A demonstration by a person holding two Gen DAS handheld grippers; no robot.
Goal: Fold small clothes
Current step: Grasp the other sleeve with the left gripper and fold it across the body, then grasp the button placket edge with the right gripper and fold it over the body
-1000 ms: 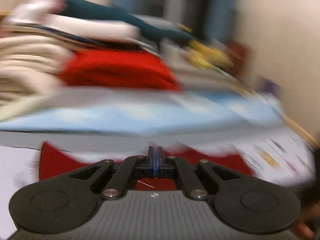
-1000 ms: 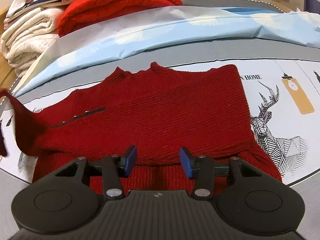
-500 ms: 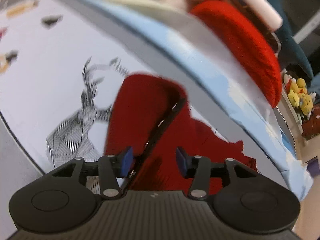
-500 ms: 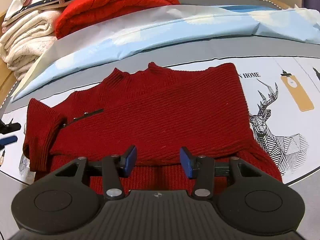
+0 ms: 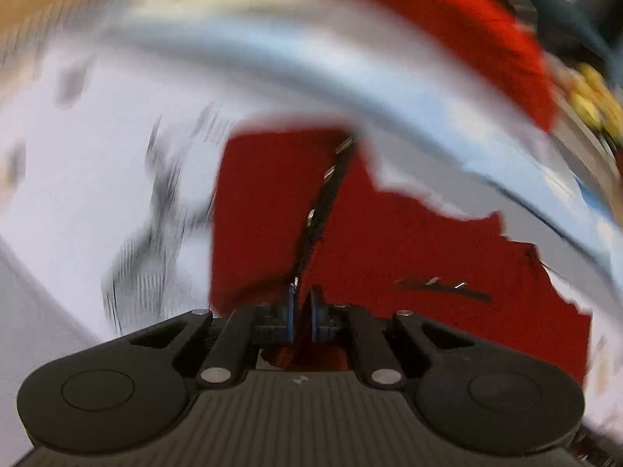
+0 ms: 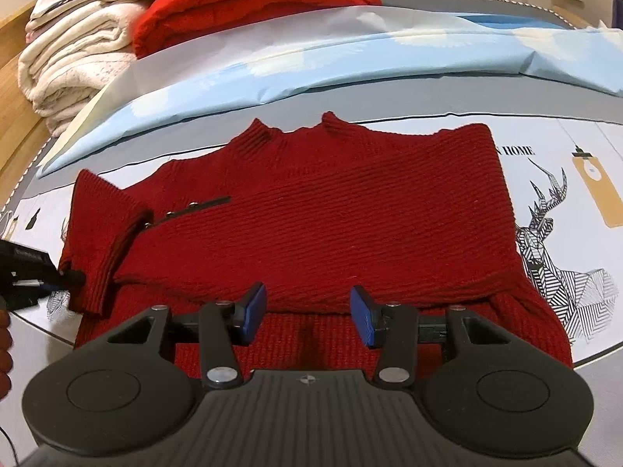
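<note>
Your left gripper [image 5: 301, 313] had just been closing; its jaws pinched the folded sleeve edge of the one dark red sweater [image 6: 331, 210]. Your right gripper [image 6: 307, 313] hovered with jaws half apart and empty, tilted down over the hem. The sweater lay flat on the deer-print sheet [image 6: 564, 210], before one blue cover [image 6: 350, 58] and two stacked blankets [image 6: 233, 4].

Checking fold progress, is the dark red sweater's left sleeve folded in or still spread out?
Folded in. In the right wrist view the sleeve lies doubled back over the sweater body's edge, cuff toward the hem.
</note>
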